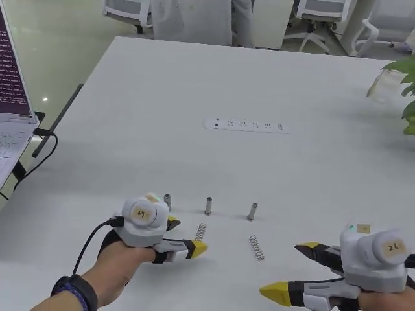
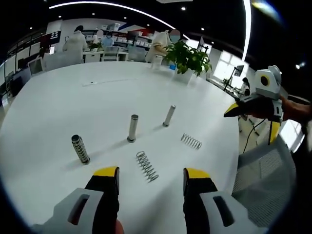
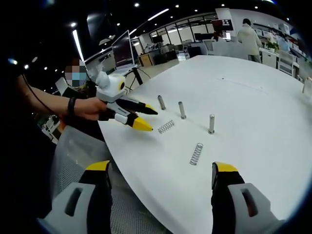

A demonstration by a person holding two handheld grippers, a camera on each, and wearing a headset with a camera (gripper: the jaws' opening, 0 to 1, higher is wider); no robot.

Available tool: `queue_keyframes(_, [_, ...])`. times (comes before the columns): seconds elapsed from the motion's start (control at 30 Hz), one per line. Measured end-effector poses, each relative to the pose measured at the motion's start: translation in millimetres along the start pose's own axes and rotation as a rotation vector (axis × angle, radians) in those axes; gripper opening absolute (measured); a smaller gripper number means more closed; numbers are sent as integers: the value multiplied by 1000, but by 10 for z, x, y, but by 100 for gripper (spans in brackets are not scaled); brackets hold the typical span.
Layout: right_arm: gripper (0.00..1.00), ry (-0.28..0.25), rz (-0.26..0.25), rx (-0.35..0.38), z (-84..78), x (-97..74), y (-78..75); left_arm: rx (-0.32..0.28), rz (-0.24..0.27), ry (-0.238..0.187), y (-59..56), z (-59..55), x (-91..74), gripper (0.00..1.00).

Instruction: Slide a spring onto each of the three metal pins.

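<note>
Showing spring-wrapped pin [image 2: 80, 148] in left gripper view, half-hidden in head view

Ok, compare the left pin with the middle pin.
The left pin carries a coiled spring around its shaft; the middle pin is bare. The left pin looks ribbed and dark; the middle pin smooth and shiny. Both stand upright on the white table.

Left gripper [image 1: 188, 236] and right gripper [image 1: 287, 269] — white shells, yellow-tipped jaws — black cable [image 1: 88, 242], dark wristband [image 1: 78, 291].
</note>
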State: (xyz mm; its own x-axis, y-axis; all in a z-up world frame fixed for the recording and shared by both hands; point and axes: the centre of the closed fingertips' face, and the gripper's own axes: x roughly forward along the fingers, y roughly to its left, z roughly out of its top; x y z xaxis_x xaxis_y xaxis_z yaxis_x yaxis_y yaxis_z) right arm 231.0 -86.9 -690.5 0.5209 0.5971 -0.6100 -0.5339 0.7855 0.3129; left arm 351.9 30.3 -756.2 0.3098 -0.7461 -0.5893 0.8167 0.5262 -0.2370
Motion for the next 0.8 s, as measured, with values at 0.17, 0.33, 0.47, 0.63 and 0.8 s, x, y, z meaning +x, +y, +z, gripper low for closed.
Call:
queue_keyframes(0.17, [83,1,0,4,-10,1,18,-2,4,8,-8,-10,43,45])
queue_keyframes(0.33, [83,6,1,6,-31,-3,28,-9,9,16,7,-38,86,42])
queue_keyframes(0.47, [83,0,-4,8,-13,-29,20,-13,14,23,9,-64,124,40])
queue_keyframes(0.63, [83,-4,-7,7,-2,-47,4,-15,15,36,6,-94,189,37])
queue_keyframes(0.8, [83,-7,-7,9,16,-70,11,-15,27,53,6,-128,246,30])
